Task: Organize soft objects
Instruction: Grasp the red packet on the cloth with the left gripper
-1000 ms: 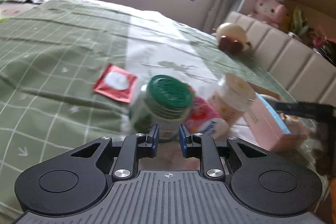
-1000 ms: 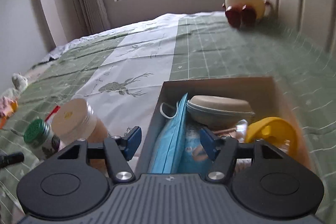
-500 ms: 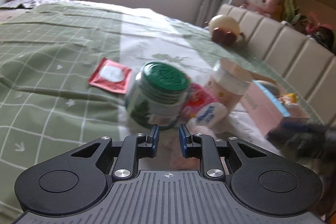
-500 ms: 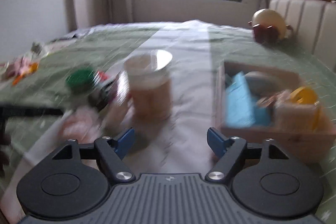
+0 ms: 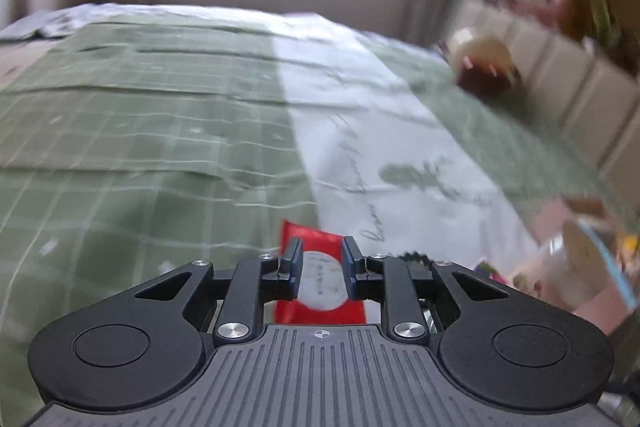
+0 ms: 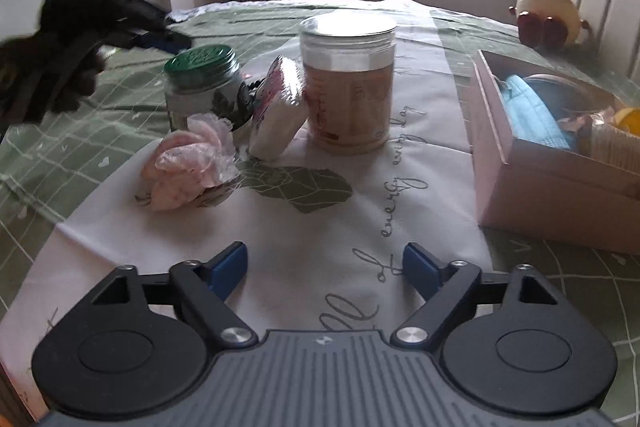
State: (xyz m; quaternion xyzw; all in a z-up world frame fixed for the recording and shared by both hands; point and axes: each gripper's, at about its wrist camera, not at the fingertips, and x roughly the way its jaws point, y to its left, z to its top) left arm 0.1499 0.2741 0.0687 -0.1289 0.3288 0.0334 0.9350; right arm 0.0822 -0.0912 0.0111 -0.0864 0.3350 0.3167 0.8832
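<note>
Now left gripper [image 5: 322, 273] frames red packet [image 5: 320, 291] — jar gone.

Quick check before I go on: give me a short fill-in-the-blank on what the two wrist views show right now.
1. The jar left of the tissue pack has a ____ lid.
2. The left tongs hover over a ____ packet lying on the bedspread.
3. The blue face mask sits inside the pink ____.
4. The right tongs stand ____, with nothing between their fingers.

Missing words: green; red; box; open
</note>
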